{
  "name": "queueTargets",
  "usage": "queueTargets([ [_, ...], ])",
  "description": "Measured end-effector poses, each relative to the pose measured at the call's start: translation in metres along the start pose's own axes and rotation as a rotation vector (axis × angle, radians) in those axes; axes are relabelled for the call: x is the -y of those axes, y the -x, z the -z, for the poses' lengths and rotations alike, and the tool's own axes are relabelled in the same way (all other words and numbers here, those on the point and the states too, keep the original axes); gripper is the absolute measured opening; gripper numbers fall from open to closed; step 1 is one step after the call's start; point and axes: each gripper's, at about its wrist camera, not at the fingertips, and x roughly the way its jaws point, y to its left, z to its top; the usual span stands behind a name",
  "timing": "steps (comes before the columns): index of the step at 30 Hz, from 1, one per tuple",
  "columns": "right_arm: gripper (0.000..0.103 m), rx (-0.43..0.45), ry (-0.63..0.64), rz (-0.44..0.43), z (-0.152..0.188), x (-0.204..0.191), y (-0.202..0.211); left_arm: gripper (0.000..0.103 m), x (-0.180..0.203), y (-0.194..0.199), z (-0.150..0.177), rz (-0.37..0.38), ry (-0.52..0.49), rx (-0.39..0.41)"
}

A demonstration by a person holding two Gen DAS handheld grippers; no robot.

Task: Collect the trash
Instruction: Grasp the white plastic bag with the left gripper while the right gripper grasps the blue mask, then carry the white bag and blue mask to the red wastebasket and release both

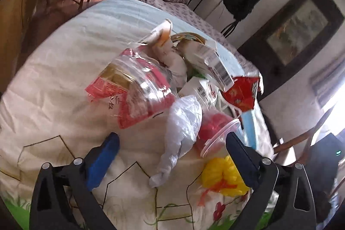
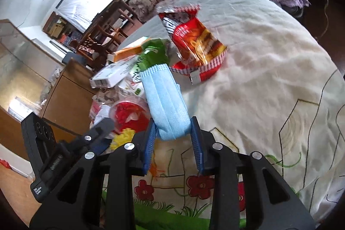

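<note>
The right tongs [image 2: 173,135] pinch a blue face mask [image 2: 166,100] above the bed [image 2: 269,57]; the left tongs [image 1: 172,154] (spread wide) straddle a white plastic bag [image 1: 183,122].

Pleated cloth mask [image 2: 167,100]; glossy crinkled snack wrapper [image 2: 194,44].

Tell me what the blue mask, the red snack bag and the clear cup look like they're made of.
Blue mask: looks like soft nonwoven fabric, matte, with pressed pleats running along it.
Red snack bag: probably plastic foil film; glossy, crinkled, silvery inside at the torn top.
Clear cup: seems thin rigid plastic; see-through wall with a rolled rim, red contents showing through.
</note>
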Motion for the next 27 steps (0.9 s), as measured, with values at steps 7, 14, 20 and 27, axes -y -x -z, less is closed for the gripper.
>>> queueTargets([
  [7, 0.034, -0.034, -0.149, -0.071, -0.002, 0.028, -0.006, 0.097, -0.033, 0.012, 0.0, 0.179, 0.16, -0.005],
  [14, 0.036, -0.021, -0.134, -0.055, -0.006, 0.027, -0.006, 0.084, -0.005, 0.009, 0.0, 0.145, 0.003, -0.033],
  [20, 0.043, 0.018, -0.079, -0.005, -0.011, 0.017, -0.005, 0.056, 0.012, -0.018, -0.01, 0.11, -0.065, -0.089],
  [27, 0.028, 0.059, -0.019, -0.026, -0.011, 0.008, 0.003, 0.015, 0.011, -0.003, -0.003, 0.215, -0.048, -0.047],
])
